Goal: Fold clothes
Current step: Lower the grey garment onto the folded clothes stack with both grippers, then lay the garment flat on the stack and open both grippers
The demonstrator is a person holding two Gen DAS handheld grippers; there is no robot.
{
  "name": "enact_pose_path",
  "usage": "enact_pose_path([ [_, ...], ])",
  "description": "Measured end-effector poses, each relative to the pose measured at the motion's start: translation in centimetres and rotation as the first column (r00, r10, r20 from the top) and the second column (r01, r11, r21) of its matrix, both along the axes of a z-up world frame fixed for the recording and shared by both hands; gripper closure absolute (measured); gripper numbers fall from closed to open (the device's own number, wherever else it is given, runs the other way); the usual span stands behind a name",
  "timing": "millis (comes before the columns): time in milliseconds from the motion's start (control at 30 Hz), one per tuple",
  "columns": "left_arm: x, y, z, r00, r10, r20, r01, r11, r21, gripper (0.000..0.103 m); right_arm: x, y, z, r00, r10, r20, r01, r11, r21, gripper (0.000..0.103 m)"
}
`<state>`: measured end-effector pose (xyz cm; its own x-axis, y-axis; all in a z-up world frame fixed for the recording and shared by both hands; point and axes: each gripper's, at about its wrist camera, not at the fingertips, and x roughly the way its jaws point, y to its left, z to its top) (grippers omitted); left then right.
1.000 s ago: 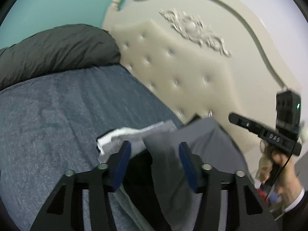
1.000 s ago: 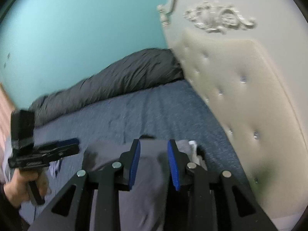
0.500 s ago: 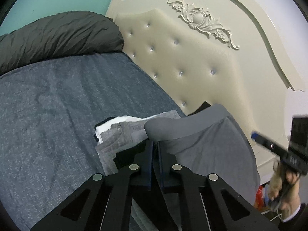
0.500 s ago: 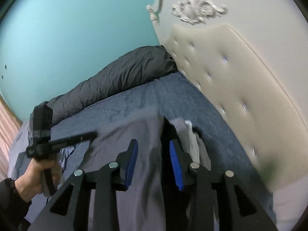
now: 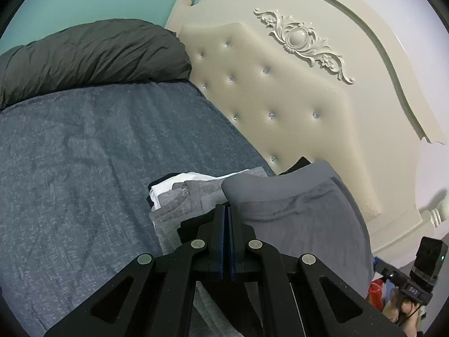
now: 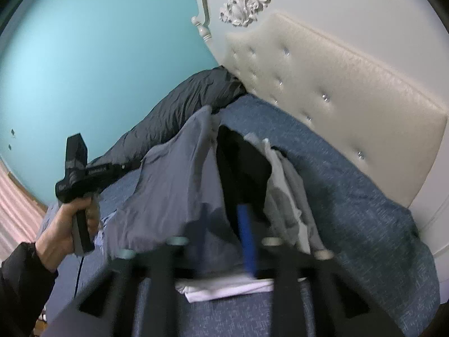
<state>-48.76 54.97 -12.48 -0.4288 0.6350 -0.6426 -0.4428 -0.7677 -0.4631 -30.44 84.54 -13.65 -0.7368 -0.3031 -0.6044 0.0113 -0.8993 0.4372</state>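
Progress: a stack of folded clothes (image 5: 179, 196) lies on the blue bedspread (image 5: 84, 163) near the padded headboard (image 5: 280, 106), so I judge several items done. The grey garment (image 5: 294, 213) in hand drapes over the right side of that stack. My left gripper (image 5: 226, 210) has its fingers pressed together on the garment's near edge. The right gripper (image 6: 247, 241) is motion-blurred, so I cannot tell its finger state. Left to do, in my judgement: lay this garment flat and square it on the pile.

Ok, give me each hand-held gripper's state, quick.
Left hand-held gripper: shut, pads together at the edge of the grey garment; whether it pinches cloth cannot be told.
Right hand-held gripper: too blurred to tell.
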Motion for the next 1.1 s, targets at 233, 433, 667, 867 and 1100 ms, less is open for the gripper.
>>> enact_pose_path([
  [233, 0.0, -0.1, -0.3, 1.000, 0.003, 0.004, -0.003, 1.000, -0.021, 0.102, 0.9, 0.4, 0.3, 0.999, -0.028, -0.039, 0.029, 0.999, 0.026, 0.102],
  [433, 0.2, -0.4, -0.3, 1.000, 0.005, 0.000, -0.005, 1.000, -0.029, 0.102, 1.9, 1.2, -0.4, 0.997, -0.070, -0.014, 0.070, 0.998, 0.002, 0.102],
  [667, 3.1, -1.3, 1.4, 0.998, -0.049, -0.032, 0.048, 0.998, -0.037, 0.102, 2.3, 1.8, -1.1, 0.994, -0.109, 0.001, 0.109, 0.993, -0.056, 0.102],
  [867, 8.5, -3.8, 1.8, 0.991, -0.130, -0.009, 0.130, 0.991, 0.010, 0.100, 3.0, 2.2, -1.1, 0.992, -0.124, -0.007, 0.122, 0.986, -0.116, 0.102],
  [1100, 14.4, -4.6, -0.4, 0.979, -0.196, 0.059, 0.192, 0.979, 0.066, 0.073, 3.4, 2.2, -1.3, 0.994, -0.108, -0.021, 0.103, 0.977, -0.187, 0.100],
])
